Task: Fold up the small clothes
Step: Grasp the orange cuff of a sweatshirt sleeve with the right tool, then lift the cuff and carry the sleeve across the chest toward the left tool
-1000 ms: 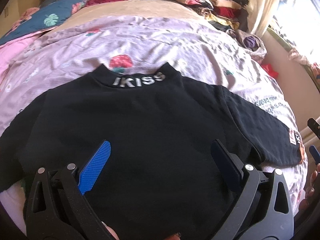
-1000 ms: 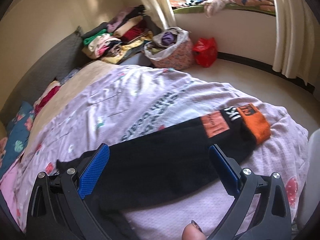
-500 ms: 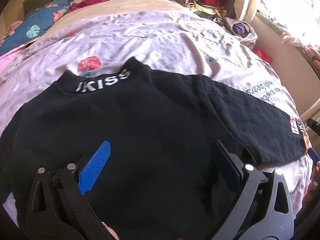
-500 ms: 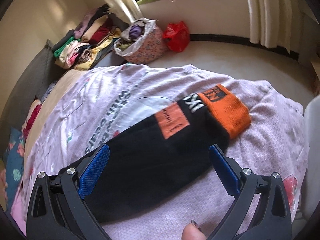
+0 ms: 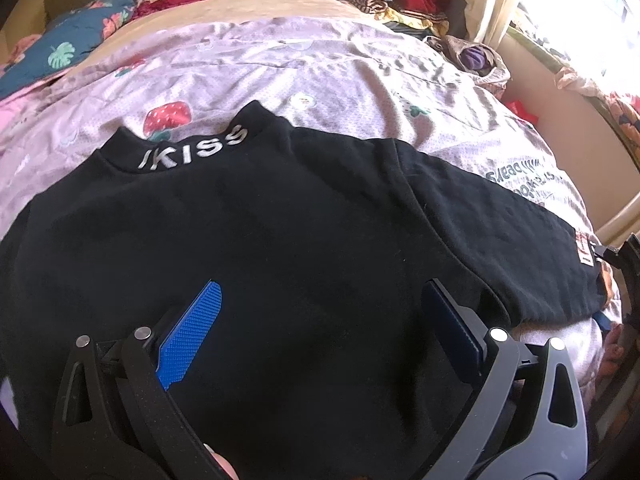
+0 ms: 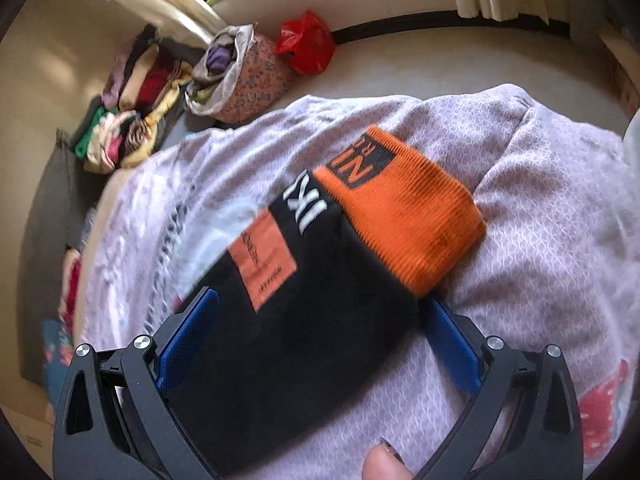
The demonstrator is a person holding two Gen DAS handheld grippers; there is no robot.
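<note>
Half the black sweater (image 5: 280, 240) lies under the left claw (image 5: 324, 320).

A black top (image 5: 304, 240) (white lettering on its collar) with an orange ribbed cuff (image 6: 404, 216) is seen on a lilac strawberry-printed bedspread (image 5: 328, 80).

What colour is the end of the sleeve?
Orange cuff, seen best in the right wrist view.

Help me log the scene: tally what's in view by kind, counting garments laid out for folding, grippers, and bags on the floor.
Laid-out garments: 1, the black sweatshirt
Hand-held grippers: 2, left hand-held gripper and right hand-held gripper, both open
Floor bags: 2, floral bag and red bag
Total: 5
</note>
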